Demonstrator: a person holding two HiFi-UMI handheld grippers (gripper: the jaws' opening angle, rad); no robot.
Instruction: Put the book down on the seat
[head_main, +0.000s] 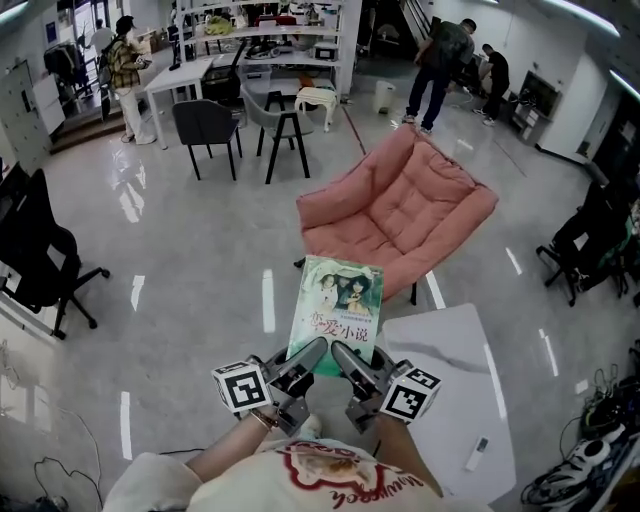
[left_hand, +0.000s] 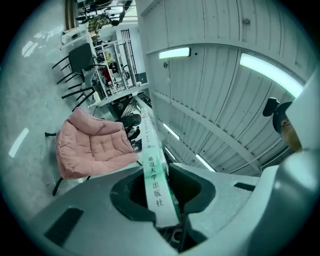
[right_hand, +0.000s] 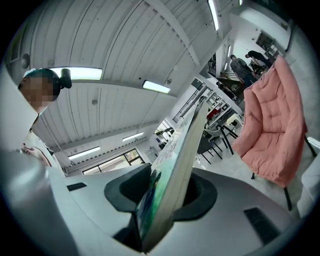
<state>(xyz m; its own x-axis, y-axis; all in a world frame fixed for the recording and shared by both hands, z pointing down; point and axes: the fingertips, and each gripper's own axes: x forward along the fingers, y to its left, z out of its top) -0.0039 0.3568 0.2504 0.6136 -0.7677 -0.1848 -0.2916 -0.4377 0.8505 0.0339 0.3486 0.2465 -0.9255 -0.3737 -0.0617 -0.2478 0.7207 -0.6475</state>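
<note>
Book (head_main: 336, 312) is clamped at its near edge by left gripper (head_main: 303, 358) and right gripper (head_main: 352, 360); it should be carried level and lowered flat onto the far pink seat (head_main: 400, 208).

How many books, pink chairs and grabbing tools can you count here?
Green paperback book: 1
Pink padded cushion chair: 1
Grey two-jaw tools gripping the book: 2, the left tool and the right tool
Total: 4
</note>
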